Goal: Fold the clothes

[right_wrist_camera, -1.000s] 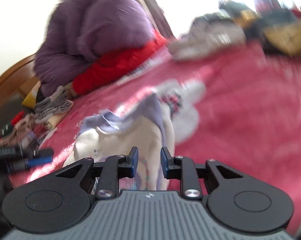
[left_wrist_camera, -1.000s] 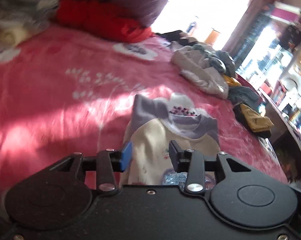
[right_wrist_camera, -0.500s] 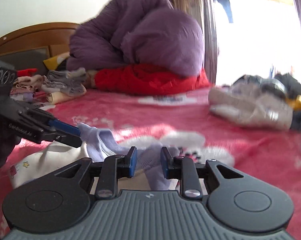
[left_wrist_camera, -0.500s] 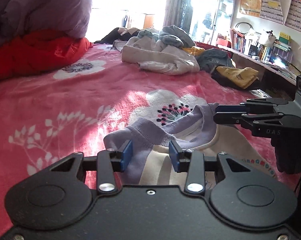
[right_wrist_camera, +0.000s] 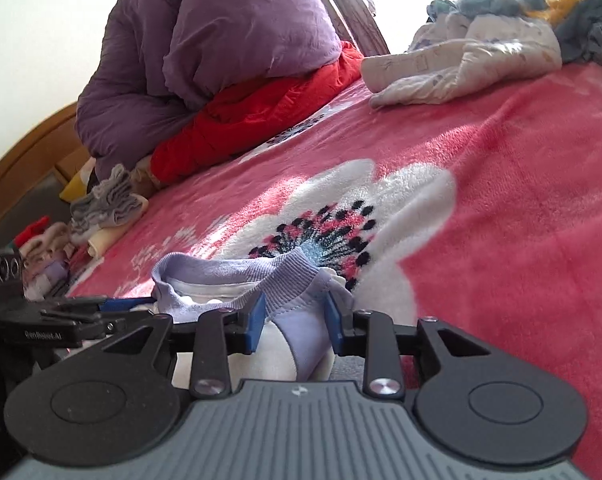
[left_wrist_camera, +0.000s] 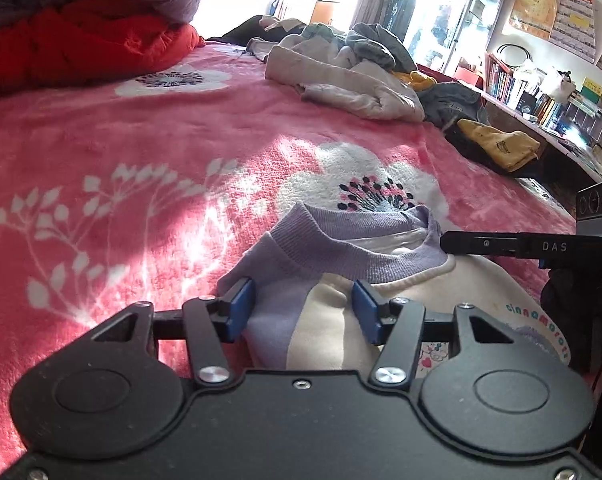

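Note:
A cream sweatshirt (left_wrist_camera: 325, 320) with a lilac ribbed collar (left_wrist_camera: 341, 248) lies on the pink flowered blanket (left_wrist_camera: 141, 152). My left gripper (left_wrist_camera: 303, 309) straddles its lilac left shoulder. Its jaws are opening, and the blue pads stand off the cloth between them. My right gripper (right_wrist_camera: 295, 318) straddles the other lilac shoulder (right_wrist_camera: 307, 332). Its jaws are opening too, with cloth loose between the pads. From the left wrist, the right gripper (left_wrist_camera: 447, 242) shows at the collar's right corner. From the right wrist, the left gripper (right_wrist_camera: 113, 305) shows at the collar's left end.
A purple quilt (right_wrist_camera: 221, 52) on a red one (right_wrist_camera: 261, 116) is heaped at the bed's head. Unfolded clothes (left_wrist_camera: 349, 80) pile at the far side, with a yellow garment (left_wrist_camera: 497, 148) near the edge. Folded items (right_wrist_camera: 101, 208) sit by the headboard. Bookshelves (left_wrist_camera: 541, 96) line the wall.
Both grippers came down to the blanket with the sweatshirt's shoulders. The garment now rests flat, and both pairs of jaws have widened around the cloth.

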`<action>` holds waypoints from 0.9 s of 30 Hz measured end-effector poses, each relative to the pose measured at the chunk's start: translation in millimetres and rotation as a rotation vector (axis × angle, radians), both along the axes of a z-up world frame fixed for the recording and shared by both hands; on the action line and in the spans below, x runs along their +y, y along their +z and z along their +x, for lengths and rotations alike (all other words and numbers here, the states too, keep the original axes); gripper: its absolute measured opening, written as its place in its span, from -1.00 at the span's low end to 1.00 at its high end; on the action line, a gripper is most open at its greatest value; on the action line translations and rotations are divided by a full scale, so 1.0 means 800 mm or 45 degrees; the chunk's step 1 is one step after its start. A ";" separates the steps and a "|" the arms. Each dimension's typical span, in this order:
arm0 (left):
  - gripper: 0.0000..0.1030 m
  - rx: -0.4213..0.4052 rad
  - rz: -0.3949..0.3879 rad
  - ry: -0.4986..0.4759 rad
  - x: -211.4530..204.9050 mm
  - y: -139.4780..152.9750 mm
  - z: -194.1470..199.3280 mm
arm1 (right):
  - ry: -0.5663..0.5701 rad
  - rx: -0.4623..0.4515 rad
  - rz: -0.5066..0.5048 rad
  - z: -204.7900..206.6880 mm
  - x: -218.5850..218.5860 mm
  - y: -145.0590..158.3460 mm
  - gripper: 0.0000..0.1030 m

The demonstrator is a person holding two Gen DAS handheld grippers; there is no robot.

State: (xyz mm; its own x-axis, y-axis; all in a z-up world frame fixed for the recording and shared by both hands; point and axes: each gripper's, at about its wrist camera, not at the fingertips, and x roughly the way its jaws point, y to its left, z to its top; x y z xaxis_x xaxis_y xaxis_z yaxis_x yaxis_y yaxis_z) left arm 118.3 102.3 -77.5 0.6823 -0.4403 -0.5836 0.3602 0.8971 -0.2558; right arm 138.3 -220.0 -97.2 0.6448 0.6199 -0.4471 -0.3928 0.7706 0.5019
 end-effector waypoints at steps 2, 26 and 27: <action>0.08 -0.016 -0.028 0.055 0.006 0.012 -0.011 | -0.034 -0.044 -0.019 -0.011 -0.003 0.011 -0.15; -0.48 0.418 -0.700 0.302 0.039 -0.021 -0.053 | -0.173 0.383 0.314 -0.072 -0.014 -0.019 -0.45; -0.53 0.418 -0.707 0.296 0.039 -0.021 -0.055 | -0.164 0.384 0.321 -0.072 -0.013 -0.019 -0.57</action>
State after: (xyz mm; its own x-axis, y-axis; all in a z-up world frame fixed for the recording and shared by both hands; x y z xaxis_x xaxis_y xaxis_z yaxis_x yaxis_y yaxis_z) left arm 74.5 133.6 -94.5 0.6214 -0.5980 -0.5062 -0.0006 0.6458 -0.7635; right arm 80.9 -230.6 -112.0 0.5875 0.6573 -0.4721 -0.1078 0.6417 0.7593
